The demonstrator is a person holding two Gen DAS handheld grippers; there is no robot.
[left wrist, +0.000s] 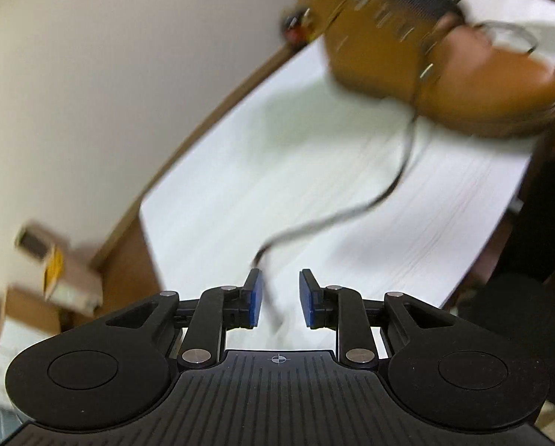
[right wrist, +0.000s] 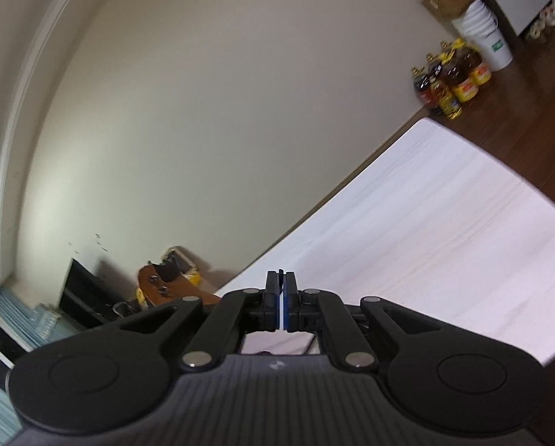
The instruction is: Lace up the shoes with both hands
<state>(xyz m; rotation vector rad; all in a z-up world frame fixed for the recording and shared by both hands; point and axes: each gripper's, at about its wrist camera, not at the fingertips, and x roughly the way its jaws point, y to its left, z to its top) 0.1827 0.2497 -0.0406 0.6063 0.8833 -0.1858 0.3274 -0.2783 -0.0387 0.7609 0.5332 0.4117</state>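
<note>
In the left wrist view a blurred tan boot (left wrist: 444,59) with metal eyelets lies at the top right on the white table (left wrist: 314,186). A dark lace (left wrist: 400,174) trails from it down the table to my left gripper (left wrist: 280,299). That gripper is open, and the lace end (left wrist: 271,308) lies loose between the blue pads, near the left one. In the right wrist view my right gripper (right wrist: 281,297) is shut, with a thin dark lace tip (right wrist: 280,271) poking out above the pressed pads. Part of a tan boot (right wrist: 158,286) shows behind its left linkage.
A plain wall stands behind the table. Cardboard boxes (left wrist: 65,286) sit lower left in the left wrist view. On the dark wood floor are oil bottles (right wrist: 448,85) and stacked white buckets (right wrist: 485,33). A person's dark clothing (left wrist: 530,260) fills the right edge.
</note>
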